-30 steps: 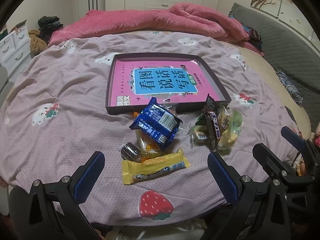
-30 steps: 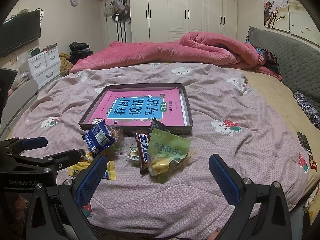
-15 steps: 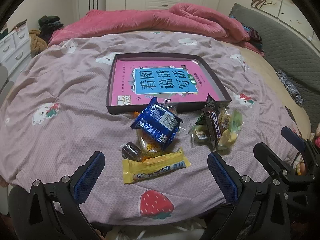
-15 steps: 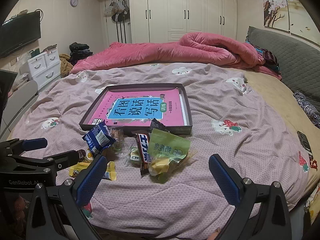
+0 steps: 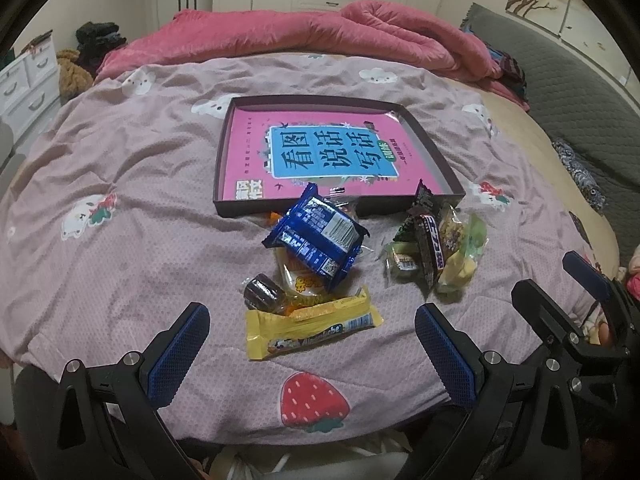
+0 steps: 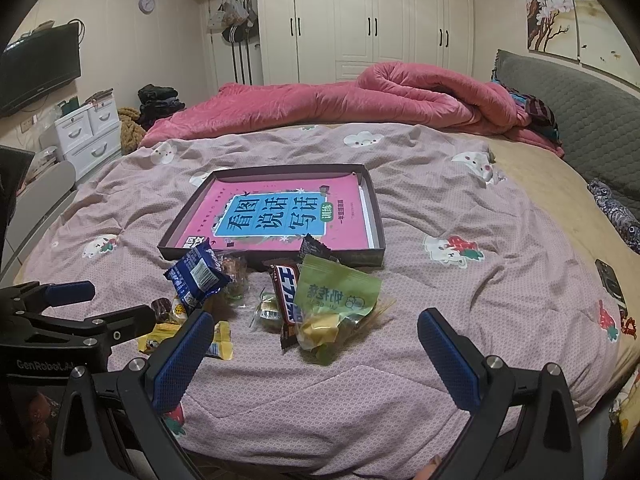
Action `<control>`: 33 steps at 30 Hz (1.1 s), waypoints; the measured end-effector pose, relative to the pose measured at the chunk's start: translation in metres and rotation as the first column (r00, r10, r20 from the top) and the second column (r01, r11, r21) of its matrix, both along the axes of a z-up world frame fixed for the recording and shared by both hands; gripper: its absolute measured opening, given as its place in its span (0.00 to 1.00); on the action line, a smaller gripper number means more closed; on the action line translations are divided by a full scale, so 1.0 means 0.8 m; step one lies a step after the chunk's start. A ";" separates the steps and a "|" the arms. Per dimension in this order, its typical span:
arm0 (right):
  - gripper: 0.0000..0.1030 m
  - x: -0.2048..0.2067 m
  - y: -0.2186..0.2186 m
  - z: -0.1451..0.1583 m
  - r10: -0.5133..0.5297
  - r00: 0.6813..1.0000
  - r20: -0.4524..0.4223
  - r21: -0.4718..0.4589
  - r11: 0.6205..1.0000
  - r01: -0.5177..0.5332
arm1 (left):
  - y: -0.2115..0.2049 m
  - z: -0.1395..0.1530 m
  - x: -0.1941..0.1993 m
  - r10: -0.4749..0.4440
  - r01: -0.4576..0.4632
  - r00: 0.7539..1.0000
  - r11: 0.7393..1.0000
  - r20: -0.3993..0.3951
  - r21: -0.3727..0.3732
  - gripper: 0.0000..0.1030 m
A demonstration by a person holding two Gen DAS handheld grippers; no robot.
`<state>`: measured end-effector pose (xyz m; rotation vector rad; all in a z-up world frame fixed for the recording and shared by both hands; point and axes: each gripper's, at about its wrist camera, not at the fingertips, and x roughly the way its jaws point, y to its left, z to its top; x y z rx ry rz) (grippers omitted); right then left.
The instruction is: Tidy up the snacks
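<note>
- A home bedroom
- A bed [image 6: 440, 240] with a cartoon-print pink cover fills the middle, a rumpled pink quilt [image 6: 360, 100] heaped at its far side
- White built-in wardrobes [image 6: 372, 20] line the back wall
- A wall-mounted television [image 6: 36, 68], a small white drawer unit [image 6: 90, 128] and a round wall clock [image 6: 147, 3] stand to the left
- A padded grey headboard [image 6: 580, 120] runs along the right

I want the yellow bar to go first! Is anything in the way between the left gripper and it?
Nothing visible. The yellow bar lies on the bedspread nearest the open left gripper. A clear pouch overlaps its far edge, beyond the bar.
</note>
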<state>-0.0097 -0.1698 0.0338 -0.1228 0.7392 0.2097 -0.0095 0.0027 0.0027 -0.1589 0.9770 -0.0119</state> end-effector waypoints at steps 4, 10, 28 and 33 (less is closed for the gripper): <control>1.00 0.000 0.000 0.000 -0.004 1.000 -0.008 0.005 1.000 0.004 | 0.011 -0.008 -0.001 0.013 -0.014 0.999 1.000 -0.032 -0.021 0.99; 1.00 0.006 -0.004 -0.005 -0.011 1.000 -0.026 0.017 1.000 0.011 | 0.031 -0.022 -0.001 0.036 -0.041 0.996 0.997 -0.079 -0.063 0.99; 1.00 0.043 -0.025 -0.038 -0.058 0.989 -0.138 0.075 0.995 0.069 | 0.008 -0.034 0.073 -0.047 0.045 0.997 0.999 -0.062 -0.031 0.99; 1.00 0.056 -0.036 -0.049 -0.098 0.979 -0.179 0.091 0.989 0.116 | 0.011 -0.044 0.093 -0.048 0.049 0.996 0.999 -0.071 0.012 0.99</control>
